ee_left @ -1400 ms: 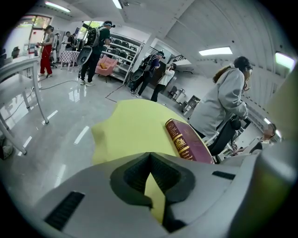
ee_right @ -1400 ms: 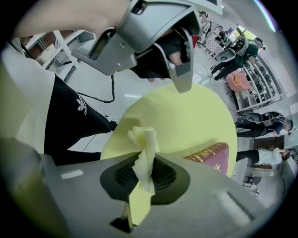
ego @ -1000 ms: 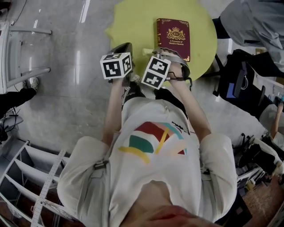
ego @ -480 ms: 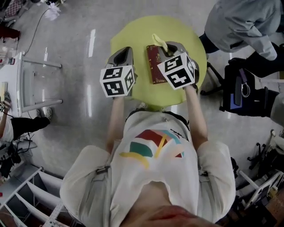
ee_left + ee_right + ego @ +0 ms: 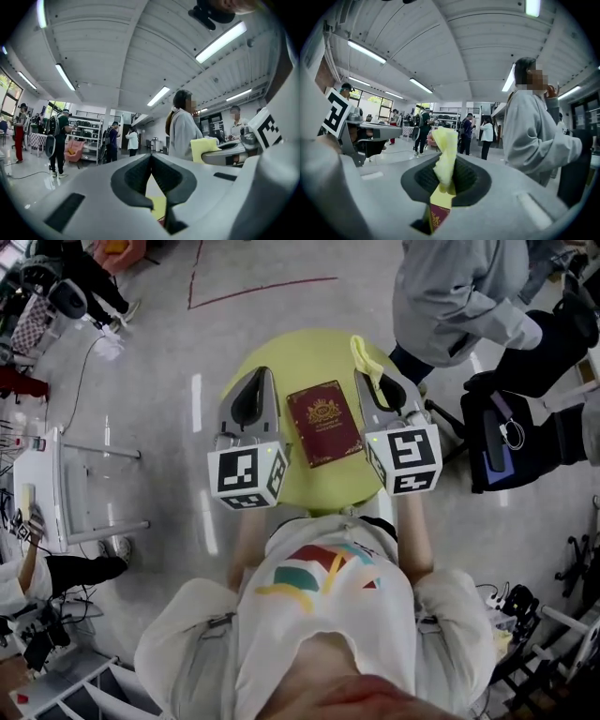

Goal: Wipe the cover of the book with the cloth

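Right tongs pinch the bunched cloth, left tongs pressed together on nothing; risk: the unheld book could slide across the bench when wiped, or hard tips scrape its cover.

The book lies on the worktop, near its middle. The left gripper is over the worktop at the left of the book, and the right gripper is at the right of it. The book is between the two and apart from both. The cloth sits between the jaws of the right gripper and sticks out in front of them, over the far right part of the worktop. Behind the worktop, at the right, stands a person. A bag is just beside the worktop on the right. A rack stands well apart at the left, on the floor.
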The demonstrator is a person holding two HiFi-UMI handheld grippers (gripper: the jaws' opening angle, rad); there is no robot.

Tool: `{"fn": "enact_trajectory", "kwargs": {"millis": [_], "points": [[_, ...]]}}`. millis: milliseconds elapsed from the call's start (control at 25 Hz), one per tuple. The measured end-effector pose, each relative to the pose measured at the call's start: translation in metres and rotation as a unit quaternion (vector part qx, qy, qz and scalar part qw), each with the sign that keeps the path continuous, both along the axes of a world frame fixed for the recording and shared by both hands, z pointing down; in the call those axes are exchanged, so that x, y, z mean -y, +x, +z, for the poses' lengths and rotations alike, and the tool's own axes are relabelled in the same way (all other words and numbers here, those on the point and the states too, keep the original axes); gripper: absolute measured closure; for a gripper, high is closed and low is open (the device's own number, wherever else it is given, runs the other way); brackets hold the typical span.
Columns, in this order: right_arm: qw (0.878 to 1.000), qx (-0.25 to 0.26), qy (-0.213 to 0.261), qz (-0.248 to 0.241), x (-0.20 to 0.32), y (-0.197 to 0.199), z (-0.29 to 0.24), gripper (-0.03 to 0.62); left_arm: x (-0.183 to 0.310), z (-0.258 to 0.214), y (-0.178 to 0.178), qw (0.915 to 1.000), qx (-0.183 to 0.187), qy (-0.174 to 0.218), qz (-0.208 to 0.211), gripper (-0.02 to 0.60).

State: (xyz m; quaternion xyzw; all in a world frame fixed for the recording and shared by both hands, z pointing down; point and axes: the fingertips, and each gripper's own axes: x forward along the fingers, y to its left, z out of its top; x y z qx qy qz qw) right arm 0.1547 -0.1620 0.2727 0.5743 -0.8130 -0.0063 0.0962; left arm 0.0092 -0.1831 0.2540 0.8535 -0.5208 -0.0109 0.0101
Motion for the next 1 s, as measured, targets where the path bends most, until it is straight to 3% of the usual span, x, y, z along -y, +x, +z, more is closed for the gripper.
{"fn": "enact_trajectory", "kwargs": {"millis": [120, 400, 640, 1000], "points": [[0.999, 0.023, 0.027, 0.019, -0.009, 0.014, -0.010, 0.563, -0.005, -0.017, 0.011, 0.9996, -0.004, 0.026, 0.008, 0.566], [0.997, 0.040, 0.060, 0.024, -0.024, 0.019, -0.016, 0.562, -0.012, -0.029, 0.020, 0.9989, 0.001, 0.044, 0.013, 0.566], [0.997, 0.015, 0.066, 0.023, -0.024, 0.017, -0.011, 0.563, -0.011, -0.031, 0.023, 0.9988, 0.004, 0.048, 0.009, 0.566], [0.998, 0.020, 0.064, 0.016, -0.023, 0.016, -0.011, 0.563, -0.013, -0.036, 0.024, 0.9986, 0.003, 0.052, 0.008, 0.566]]}}
